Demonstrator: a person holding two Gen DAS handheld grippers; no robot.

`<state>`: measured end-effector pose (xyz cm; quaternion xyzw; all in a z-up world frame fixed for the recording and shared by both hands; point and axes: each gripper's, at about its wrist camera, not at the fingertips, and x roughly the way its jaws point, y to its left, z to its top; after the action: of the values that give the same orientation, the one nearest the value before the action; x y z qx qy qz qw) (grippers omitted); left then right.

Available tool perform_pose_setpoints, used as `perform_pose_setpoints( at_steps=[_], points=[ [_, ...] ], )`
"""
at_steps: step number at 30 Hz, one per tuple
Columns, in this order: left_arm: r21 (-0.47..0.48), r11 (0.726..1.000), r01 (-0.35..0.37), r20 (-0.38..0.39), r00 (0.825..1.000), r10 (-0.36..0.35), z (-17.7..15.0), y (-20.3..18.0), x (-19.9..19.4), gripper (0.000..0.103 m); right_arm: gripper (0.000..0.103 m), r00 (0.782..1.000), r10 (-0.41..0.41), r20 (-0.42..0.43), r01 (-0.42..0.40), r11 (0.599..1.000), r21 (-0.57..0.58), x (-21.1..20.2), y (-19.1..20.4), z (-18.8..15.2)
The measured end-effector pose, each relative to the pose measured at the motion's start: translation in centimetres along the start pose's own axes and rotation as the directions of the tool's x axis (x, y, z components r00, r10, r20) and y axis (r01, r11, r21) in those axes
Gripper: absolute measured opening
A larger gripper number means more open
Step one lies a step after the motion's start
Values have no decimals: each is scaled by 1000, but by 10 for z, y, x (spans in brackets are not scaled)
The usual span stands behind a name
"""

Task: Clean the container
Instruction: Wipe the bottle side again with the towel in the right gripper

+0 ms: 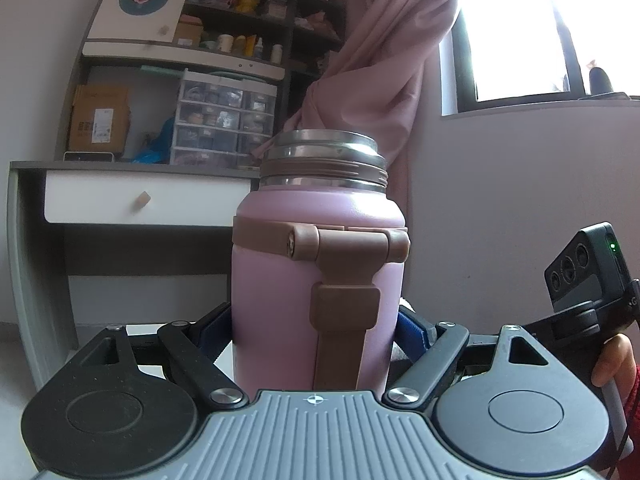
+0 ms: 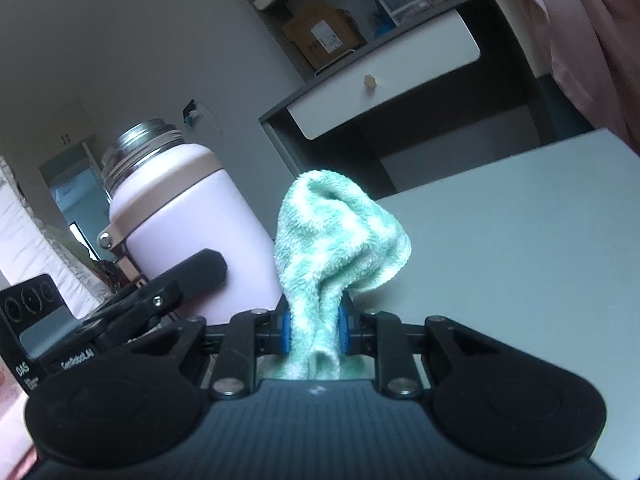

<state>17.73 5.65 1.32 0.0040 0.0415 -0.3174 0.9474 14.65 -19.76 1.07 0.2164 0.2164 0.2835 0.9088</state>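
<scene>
Gripping the pink container (image 1: 316,264) between its blue pads, our left hand-held gripper (image 1: 316,332) is clamped on the lower body, one finger on each side. The container stands upright on the pale table (image 2: 520,240), lid off, its steel threaded mouth open at the top. A brown band circles its shoulder, and a brown strap (image 1: 340,320) hangs down the side that faces our left wrist camera.

Our right hand-held gripper (image 2: 314,330) is pinched on a green and white cloth (image 2: 340,232), which bunches up above the pads in a loose lump. From the right wrist view, the cloth sits just beside the container, to its right.

Behind the table we see a grey desk with a white drawer (image 1: 140,200), cluttered shelves (image 1: 240,40), and a pink curtain (image 1: 380,60) by a bright window.
</scene>
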Motion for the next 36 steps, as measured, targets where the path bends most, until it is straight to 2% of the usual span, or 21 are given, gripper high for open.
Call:
perform_pose_setpoints(
  at_steps=[13,18,23,31,36],
  points=[
    [6,1000,0,-1,1000,0,-4,-2,-3,83,22,994,-60,-90,52,995,-87,-2,11,-12],
    [8,1000,1,-2,1000,-1,-3,-1,-3,83,22,991,-74,-109,49,975,-218,-9,21,-13],
    [7,1000,2,-3,1000,-2,-2,0,-2,83,22,996,-31,-80,5,952,-306,-23,35,-4],
    [15,1000,6,-4,1000,-6,-1,-1,-3,83,22,1000,-18,23,26,905,-424,-39,53,14],
    [-8,1000,3,-6,1000,-3,-4,-1,-5,83,22,1000,-17,15,22,870,-492,-37,56,18]
  ],
)
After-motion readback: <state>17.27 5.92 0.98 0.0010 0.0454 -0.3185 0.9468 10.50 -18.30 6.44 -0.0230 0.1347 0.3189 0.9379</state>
